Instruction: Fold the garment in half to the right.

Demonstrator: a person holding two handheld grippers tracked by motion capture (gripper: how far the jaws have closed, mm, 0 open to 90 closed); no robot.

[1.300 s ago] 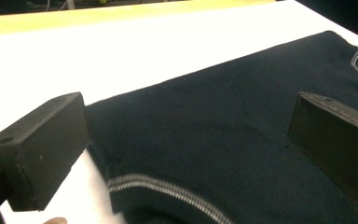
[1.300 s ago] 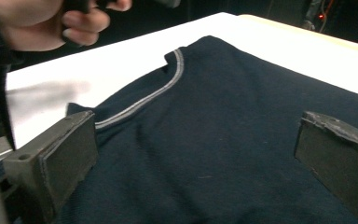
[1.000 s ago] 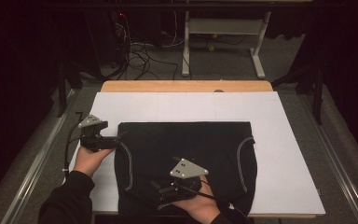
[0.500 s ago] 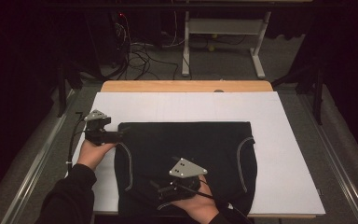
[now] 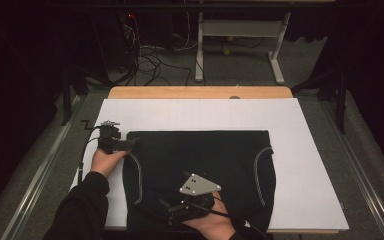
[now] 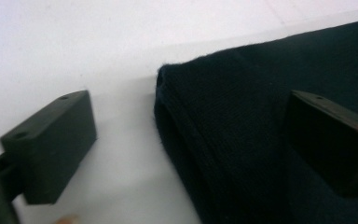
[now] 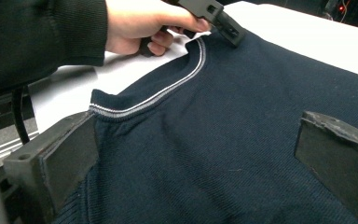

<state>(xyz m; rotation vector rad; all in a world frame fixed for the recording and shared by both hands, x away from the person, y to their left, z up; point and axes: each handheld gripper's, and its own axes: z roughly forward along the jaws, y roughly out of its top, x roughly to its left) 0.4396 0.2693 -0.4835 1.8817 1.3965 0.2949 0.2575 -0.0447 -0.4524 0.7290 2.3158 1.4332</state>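
Left gripper (image 5: 130,144), jaws wide but just closing, is straddling the dark garment's (image 5: 200,165) corner for a grasp; right gripper (image 5: 172,212) (open) is resting on the fabric, steadying it.

Dark navy knit garment (image 5: 200,170) with pale striped edging lies folded flat on the white board (image 5: 310,165), near edge.
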